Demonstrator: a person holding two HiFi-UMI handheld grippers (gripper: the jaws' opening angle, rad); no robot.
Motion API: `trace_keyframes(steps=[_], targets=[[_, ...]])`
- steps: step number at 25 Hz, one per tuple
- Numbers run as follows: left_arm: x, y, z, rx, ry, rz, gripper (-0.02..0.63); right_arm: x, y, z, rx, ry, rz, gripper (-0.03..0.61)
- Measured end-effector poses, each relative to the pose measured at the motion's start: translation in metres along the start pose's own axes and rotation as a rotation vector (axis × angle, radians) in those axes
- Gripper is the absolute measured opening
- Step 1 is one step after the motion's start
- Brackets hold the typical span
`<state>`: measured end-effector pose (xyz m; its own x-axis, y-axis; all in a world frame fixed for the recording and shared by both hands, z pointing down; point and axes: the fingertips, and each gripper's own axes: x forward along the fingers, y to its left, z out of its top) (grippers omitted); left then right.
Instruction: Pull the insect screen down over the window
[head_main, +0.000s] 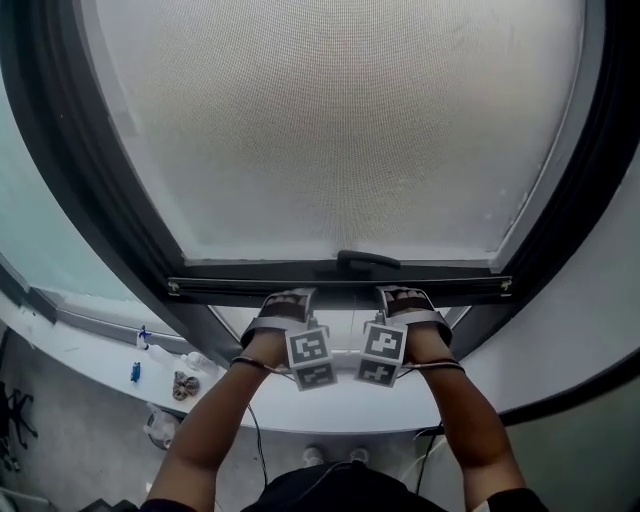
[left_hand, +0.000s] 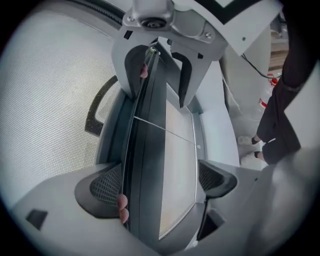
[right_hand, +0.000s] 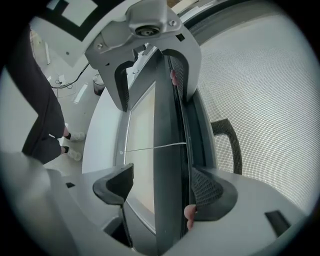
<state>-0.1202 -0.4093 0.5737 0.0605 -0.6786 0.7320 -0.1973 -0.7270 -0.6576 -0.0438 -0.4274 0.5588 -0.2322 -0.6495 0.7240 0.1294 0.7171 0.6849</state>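
Pale grey mesh insect screen (head_main: 330, 120) fills most of the dark window frame (head_main: 90, 190). Its dark flat bottom bar (head_main: 230, 288) sits just short of the frame's bottom edge, above the white window sill (head_main: 90, 350). Your left gripper (head_main: 285, 298) and right gripper (head_main: 405, 295) are on that bar near its middle, side by side under the black bar handle (head_main: 368, 260). Head view shows only gripper backs and marker cubes, not the jaws. Left gripper view: jaws spread wide, clamped across the bar, mesh to the left, white shoes (left_hand: 247, 141) on the floor at right. Right gripper view mirrors it, jaws just as wide, pads on both bar edges. Each gripper view shows the other gripper further along the bar. Small bottles and bits (head_main: 185, 383) lie at the sill's left end, in head view only.
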Motion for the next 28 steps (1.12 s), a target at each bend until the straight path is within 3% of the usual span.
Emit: trace_keyframes(steps=[4,8,13,16,28], targets=[[0.004,0.002,-0.001,0.006,0.014,0.016,0.485,0.001,-0.001,-0.002,-0.009,0.005,-0.004,0.365],[0.002,0.003,0.003,-0.03,-0.026,0.002,0.485,0.001,-0.003,0.0,0.003,-0.006,-0.006,0.367],[0.01,0.006,-0.003,-0.002,-0.003,0.055,0.485,0.001,-0.002,0.0,0.006,-0.004,-0.009,0.366],[0.002,0.002,0.004,-0.049,-0.043,0.027,0.485,0.001,-0.001,0.0,0.001,-0.003,-0.018,0.367],[-0.001,-0.001,0.003,-0.04,-0.046,0.009,0.485,-0.001,0.004,-0.001,-0.012,0.01,-0.001,0.367]])
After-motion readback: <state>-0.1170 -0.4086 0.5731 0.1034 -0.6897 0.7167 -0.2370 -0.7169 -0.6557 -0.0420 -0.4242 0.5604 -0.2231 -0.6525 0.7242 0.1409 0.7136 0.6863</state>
